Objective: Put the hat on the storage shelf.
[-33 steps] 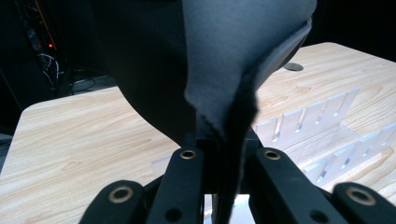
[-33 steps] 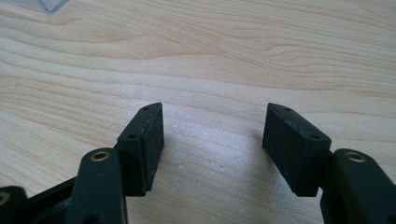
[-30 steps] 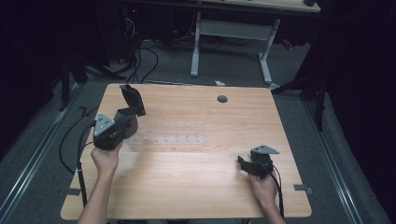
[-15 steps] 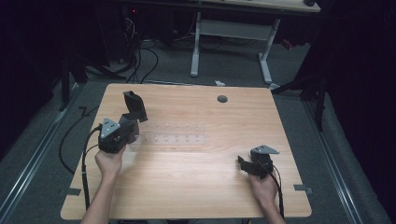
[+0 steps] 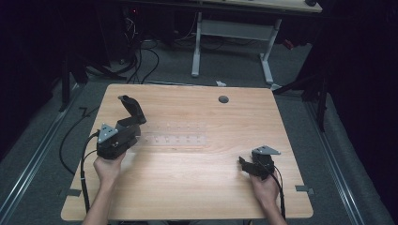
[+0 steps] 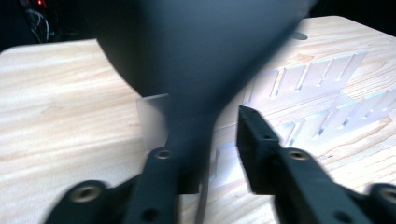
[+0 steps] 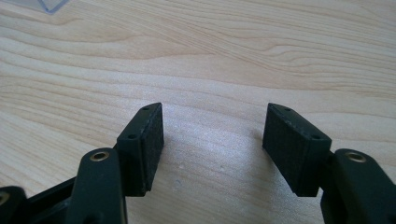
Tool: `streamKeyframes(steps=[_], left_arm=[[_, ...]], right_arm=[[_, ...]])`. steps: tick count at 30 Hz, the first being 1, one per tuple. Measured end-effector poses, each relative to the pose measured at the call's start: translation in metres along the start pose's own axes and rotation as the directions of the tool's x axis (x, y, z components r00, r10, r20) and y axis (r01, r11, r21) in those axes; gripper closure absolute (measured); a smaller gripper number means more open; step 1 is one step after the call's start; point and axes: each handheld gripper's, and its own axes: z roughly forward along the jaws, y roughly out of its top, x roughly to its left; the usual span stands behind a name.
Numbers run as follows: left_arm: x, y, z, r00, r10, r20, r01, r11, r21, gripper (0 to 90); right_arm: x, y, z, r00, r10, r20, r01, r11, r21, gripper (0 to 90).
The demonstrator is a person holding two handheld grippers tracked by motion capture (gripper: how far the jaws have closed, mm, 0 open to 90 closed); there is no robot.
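Observation:
My left gripper (image 5: 133, 125) hovers over the left part of the wooden table (image 5: 187, 197), shut on a black flat object (image 5: 132, 108) that sticks up and away from it. In the left gripper view that black object (image 6: 196, 56) is large and blurred; its narrow stem lies against the left jaw, and my gripper (image 6: 210, 140) leaves a thin gap on the right side. A clear slotted acrylic rack (image 5: 174, 138) lies flat mid-table, just right of the gripper, with its slots (image 6: 317, 79) showing. At the front right my right gripper (image 5: 243, 163) stays low and open (image 7: 212, 135), holding nothing.
A round cable hole (image 5: 223, 99) sits near the table's far edge. A clear plastic corner (image 7: 46, 3) shows at the top left of the right gripper view. Behind the table stand a second desk's white legs (image 5: 197, 47) and floor cables (image 5: 141, 56).
My left gripper has moved down and slightly toward the table's middle, carrying the black object with it. The right gripper has stayed in place.

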Motion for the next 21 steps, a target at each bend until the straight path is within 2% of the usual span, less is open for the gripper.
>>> streamKeyframes(steps=[7, 10, 13, 16, 17, 18, 21], left_arm=[[0.003, -0.007, -0.009, 0.9995, 0.005, -0.033, -0.004, 0.9991, 0.042, 46.3], [0.005, -0.016, -0.016, 0.9988, -0.010, -0.048, 0.013, 0.9972, 0.073, 43.8], [0.009, -0.035, -0.021, 0.9951, 0.029, -0.094, -0.015, 0.9894, 0.144, 41.2], [0.017, -0.056, -0.021, 0.9830, 0.096, -0.156, -0.061, 0.9751, 0.213, 37.3], [0.020, -0.063, -0.021, 0.9794, 0.118, -0.164, -0.080, 0.9720, 0.221, 37.3], [0.020, -0.065, -0.023, 0.9793, 0.122, -0.162, -0.087, 0.9744, 0.207, 33.8], [0.020, -0.065, -0.023, 0.9783, 0.120, -0.169, -0.085, 0.9756, 0.203, 33.6]], right_arm=[[0.000, 0.000, 0.000, 1.0000, 0.000, 0.000, 0.000, 1.0000, 0.000, 38.6], [0.000, 0.000, 0.000, 1.0000, 0.000, 0.000, 0.000, 1.0000, 0.000, 38.6], [0.000, 0.000, 0.000, 1.0000, 0.000, -0.001, 0.000, 1.0000, 0.000, 38.5], [0.000, 0.000, 0.000, 1.0000, -0.001, -0.001, 0.001, 1.0000, 0.000, 38.2], [0.000, 0.000, 0.000, 1.0000, -0.001, -0.001, 0.001, 1.0000, 0.000, 38.2], [0.000, 0.000, 0.000, 1.0000, -0.001, -0.001, 0.001, 1.0000, 0.001, 38.2], [0.000, 0.000, 0.000, 1.0000, -0.002, -0.002, 0.002, 1.0000, 0.001, 38.1]])
